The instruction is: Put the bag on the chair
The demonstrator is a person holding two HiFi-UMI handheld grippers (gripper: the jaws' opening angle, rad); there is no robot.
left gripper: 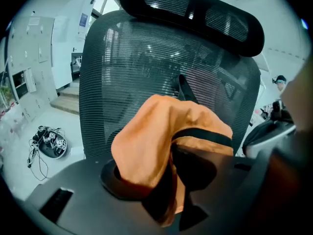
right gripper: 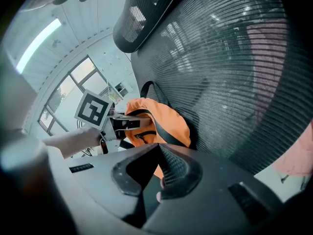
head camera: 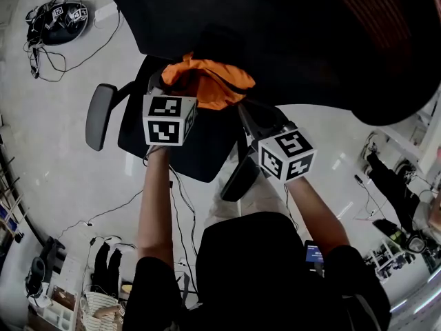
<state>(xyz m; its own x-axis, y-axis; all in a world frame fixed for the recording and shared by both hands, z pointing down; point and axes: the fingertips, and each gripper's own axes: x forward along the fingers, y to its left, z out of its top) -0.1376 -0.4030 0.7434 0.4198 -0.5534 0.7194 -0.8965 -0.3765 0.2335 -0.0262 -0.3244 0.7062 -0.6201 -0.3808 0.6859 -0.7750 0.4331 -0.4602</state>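
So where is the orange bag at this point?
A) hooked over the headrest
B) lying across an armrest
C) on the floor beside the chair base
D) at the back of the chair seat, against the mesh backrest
D: in the head view the orange bag sits at the back of the black seat, and the right gripper view shows it against the mesh backrest.

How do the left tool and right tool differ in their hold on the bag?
The left tool: jaws apart, bag fabric loose between; right tool: jaws closed on fabric. The left tool sits at the bag's left edge, right tool at its right. Both reach over the chair.
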